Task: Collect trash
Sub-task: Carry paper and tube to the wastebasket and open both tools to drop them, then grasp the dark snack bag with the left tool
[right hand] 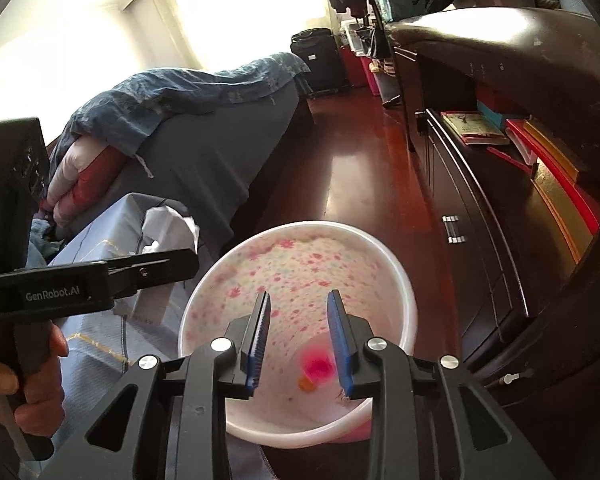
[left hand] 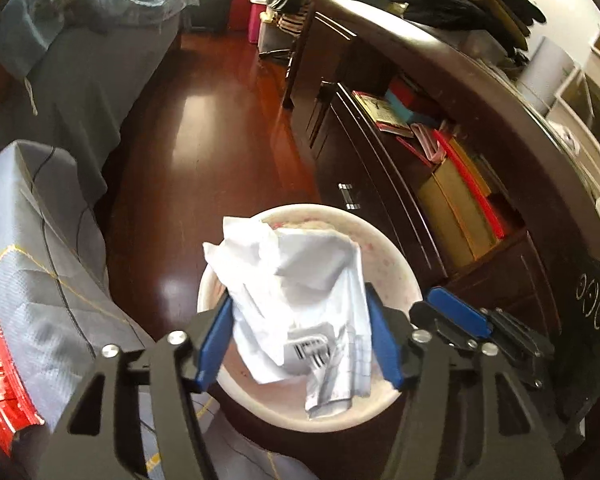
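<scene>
Left gripper (left hand: 300,340): jaws parted, crumpled paper (left hand: 296,300) loose between pads, directly above floral wastebasket (left hand: 404,276). Right gripper (right hand: 300,340): slightly open, empty, over same wastebasket.

Red wrapper (left hand: 2,384) cut off at left edge; bin's (right hand: 400,276) contents blurred.

I am looking down at a glossy reddish wooden floor (left hand: 204,128). A white wastebasket (right hand: 396,276) with a pink-flowered lining is standing on it, near a dark wooden cabinet (left hand: 364,184). Beside it, a bed (left hand: 32,248) with a grey-blue cover is carrying a red wrapper (left hand: 0,384) at its near edge.
</scene>
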A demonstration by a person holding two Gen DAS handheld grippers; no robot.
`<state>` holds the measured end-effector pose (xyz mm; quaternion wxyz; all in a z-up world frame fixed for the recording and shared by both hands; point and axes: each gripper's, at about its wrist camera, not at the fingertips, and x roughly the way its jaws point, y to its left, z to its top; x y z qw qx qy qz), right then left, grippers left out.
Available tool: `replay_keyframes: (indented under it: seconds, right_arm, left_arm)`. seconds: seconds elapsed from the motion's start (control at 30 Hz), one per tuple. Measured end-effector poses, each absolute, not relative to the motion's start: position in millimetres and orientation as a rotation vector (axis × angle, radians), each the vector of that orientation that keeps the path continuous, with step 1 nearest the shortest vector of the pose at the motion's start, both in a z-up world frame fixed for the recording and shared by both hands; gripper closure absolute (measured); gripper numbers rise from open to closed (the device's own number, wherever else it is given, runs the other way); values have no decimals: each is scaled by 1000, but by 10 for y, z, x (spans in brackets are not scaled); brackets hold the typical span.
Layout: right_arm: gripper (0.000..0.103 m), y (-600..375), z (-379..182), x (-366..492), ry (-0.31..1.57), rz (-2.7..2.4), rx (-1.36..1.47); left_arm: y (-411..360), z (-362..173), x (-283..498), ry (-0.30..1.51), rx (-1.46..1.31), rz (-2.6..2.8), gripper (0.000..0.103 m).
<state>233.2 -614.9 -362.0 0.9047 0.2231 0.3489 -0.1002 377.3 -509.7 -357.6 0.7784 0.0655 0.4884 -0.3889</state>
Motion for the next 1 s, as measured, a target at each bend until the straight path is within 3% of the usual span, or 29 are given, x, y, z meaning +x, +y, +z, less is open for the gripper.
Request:
replay_keyframes:
  seconds: [0.13,0.33,0.6,0.87,1.0]
  right_arm:
    - [68,-6184,-3622,2310,719,-228,465]
    - [67,-6142,-3606,2249,731,-243,466]
    - [57,-5952,-3458,2166,743,-264,421]
    - [28,-5491,-3151,2127,750,-252,351]
    - [23,-5200,-2994,2129,745,-193,329]
  left_arm:
    - [-5079,-3611,3841,1079,97,-851,31]
    - [-5093,-3615,3817,1098,66,-871,31]
    - [-4799,-3311,3766,1048,49,-815,27]
    - [-4084,-2897,3688,962,45,-671,16]
    - [-3592,-2782,3745,945,59,-521,11]
